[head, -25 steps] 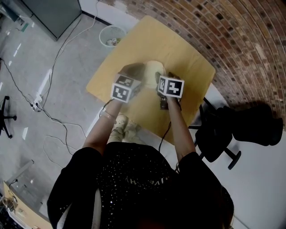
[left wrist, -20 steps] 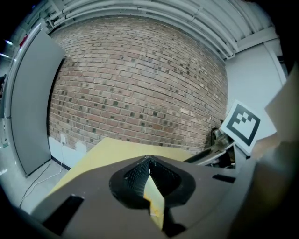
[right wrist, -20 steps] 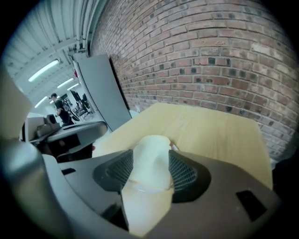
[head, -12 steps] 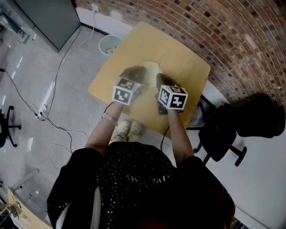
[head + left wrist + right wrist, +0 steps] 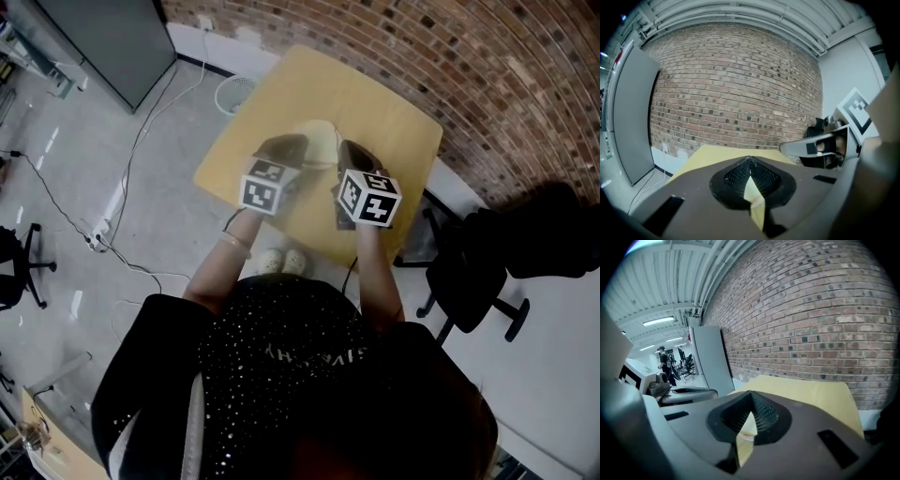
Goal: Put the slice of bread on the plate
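The table (image 5: pixel 375 103) has its far right edge close to the brick wall (image 5: pixel 487 66). A chair (image 5: pixel 473 272) crowds its right side. Its left side faces open floor with cables (image 5: pixel 122 187), and a bin (image 5: pixel 239 91) stands off the far left corner. The left tongs (image 5: pixel 749 159) and right tongs (image 5: pixel 750 393) are both clenched on nothing, above the table. The plate (image 5: pixel 321 145) lies between their tips, pale, cream and round. The bread cannot be told apart from it.
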Demonstrator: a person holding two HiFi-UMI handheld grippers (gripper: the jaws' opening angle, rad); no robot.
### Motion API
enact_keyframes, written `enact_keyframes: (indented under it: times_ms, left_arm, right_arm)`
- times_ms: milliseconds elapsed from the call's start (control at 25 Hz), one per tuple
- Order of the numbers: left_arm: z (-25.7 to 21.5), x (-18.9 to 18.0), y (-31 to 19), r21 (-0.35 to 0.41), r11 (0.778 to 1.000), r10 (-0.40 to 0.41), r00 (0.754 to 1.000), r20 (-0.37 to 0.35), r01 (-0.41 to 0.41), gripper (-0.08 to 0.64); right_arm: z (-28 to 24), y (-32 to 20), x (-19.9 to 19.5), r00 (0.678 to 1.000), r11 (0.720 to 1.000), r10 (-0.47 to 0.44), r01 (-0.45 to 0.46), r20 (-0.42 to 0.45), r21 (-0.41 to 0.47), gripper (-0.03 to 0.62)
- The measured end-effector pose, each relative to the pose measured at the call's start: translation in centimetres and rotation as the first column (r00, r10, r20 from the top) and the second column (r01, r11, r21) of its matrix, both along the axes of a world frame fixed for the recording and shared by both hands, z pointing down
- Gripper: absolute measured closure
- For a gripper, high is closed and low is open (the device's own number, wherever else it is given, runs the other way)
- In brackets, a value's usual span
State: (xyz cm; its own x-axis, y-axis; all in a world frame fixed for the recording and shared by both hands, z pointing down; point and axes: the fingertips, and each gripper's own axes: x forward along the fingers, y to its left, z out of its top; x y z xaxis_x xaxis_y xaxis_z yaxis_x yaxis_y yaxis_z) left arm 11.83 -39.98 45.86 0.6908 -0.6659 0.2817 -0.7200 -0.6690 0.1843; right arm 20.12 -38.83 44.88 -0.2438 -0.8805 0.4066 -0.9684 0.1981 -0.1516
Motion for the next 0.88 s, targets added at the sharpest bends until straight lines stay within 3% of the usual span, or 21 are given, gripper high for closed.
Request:
enact_keyframes:
  times_ms: [240, 880]
  left_arm:
    - [-0.6, 0.1, 0.6, 0.013, 1.0, 0.004, 1.0, -0.007, -0.004, 0.551]
    - [-0.8, 0.6, -0.7, 0.017, 1.0, -0.02, 0.999, -0.026, 0.021, 0.551]
  right_arm:
    - [-0.6, 0.7, 0.4, 0.998, 0.999, 0.041, -0.041, 0.042, 0.014, 0.581]
    - [-1.6, -0.2, 0.1, 0.998, 0.999, 0.018, -0.019, 0.054, 0.026, 0.58]
